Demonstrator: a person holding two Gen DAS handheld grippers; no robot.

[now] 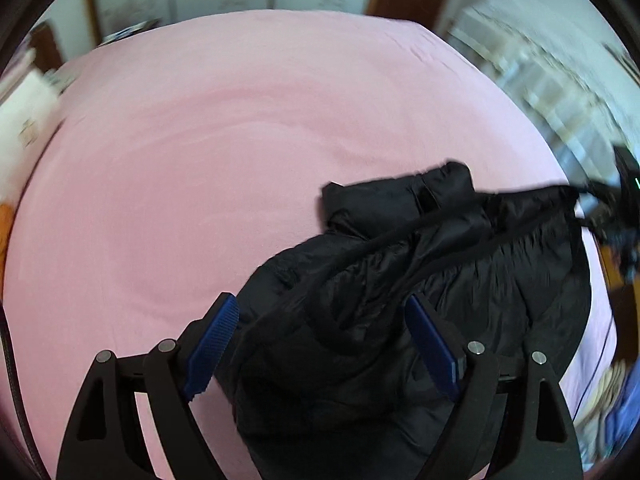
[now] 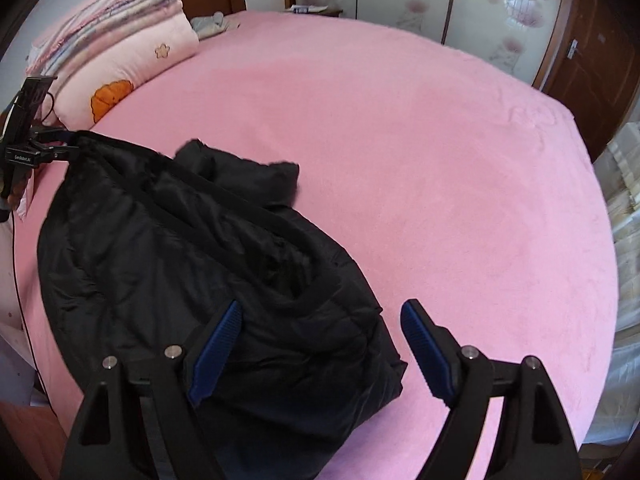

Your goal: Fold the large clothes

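On pink bed [image 2: 440, 152] black jacket [image 2: 192, 264] lies bunched near our edge. Left tongs [image 1: 320, 344] spread over its bulk, nothing pinched; right tongs [image 2: 320, 344] also spread, straddling its corner. We judge both hover to pick edges for folding.

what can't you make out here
- puffer jacket sleeves: both views, buried in its own black folds.
- jacket's near end: both views, cut off by the bottom edge.
- right tongs: left wrist view, blurred at the right edge; contact with jacket unclear.
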